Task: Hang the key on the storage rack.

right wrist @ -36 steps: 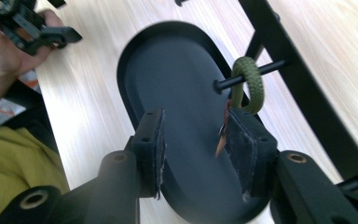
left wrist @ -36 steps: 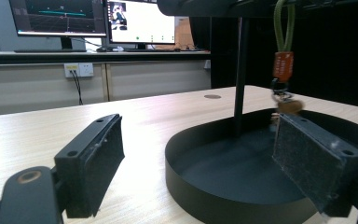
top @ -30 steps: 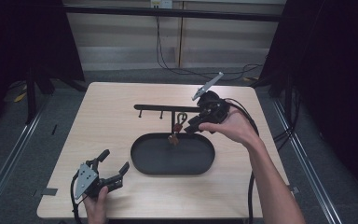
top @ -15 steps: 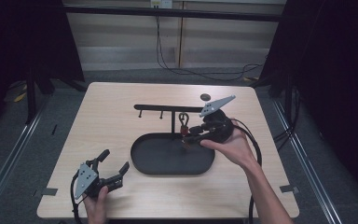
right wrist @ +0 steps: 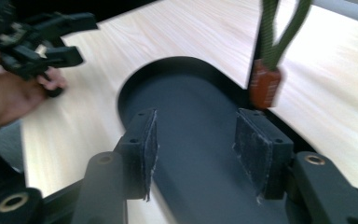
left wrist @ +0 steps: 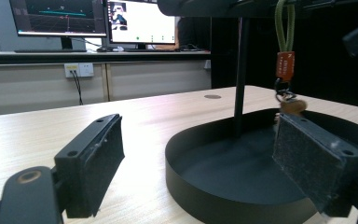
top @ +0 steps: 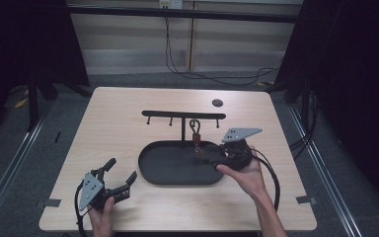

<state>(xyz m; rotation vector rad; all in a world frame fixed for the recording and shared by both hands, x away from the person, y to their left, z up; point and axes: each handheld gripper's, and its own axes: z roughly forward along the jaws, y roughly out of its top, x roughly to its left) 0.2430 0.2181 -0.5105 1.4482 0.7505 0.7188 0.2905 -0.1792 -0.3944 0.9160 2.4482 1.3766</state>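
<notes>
A keychain (top: 196, 132) with a green loop and an orange tag (left wrist: 285, 65) hangs from a hook of the black rack (top: 183, 115), over the black oval tray (top: 177, 181). My right gripper (top: 205, 157) is low over the tray's right end, just below and to the right of the tag (right wrist: 264, 88). Its jaws have just been opening, and between them I see the bare tray floor (right wrist: 196, 135). My left gripper (top: 121, 170) rests open on the table at the front left, aimed at the tray (left wrist: 191, 196).
A small dark disc (top: 217, 102) lies on the table behind the rack. The right gripper's cable (top: 275, 182) loops toward the table's front right edge. The left hand and its gripper (right wrist: 42, 32) show beyond the tray. Monitors (left wrist: 93, 18) stand past the table.
The right gripper has drawn back from the rack's hook and sunk toward the tray's right end, its jaws wider apart. The keychain stays hanging on the hook. The left gripper has kept still.
</notes>
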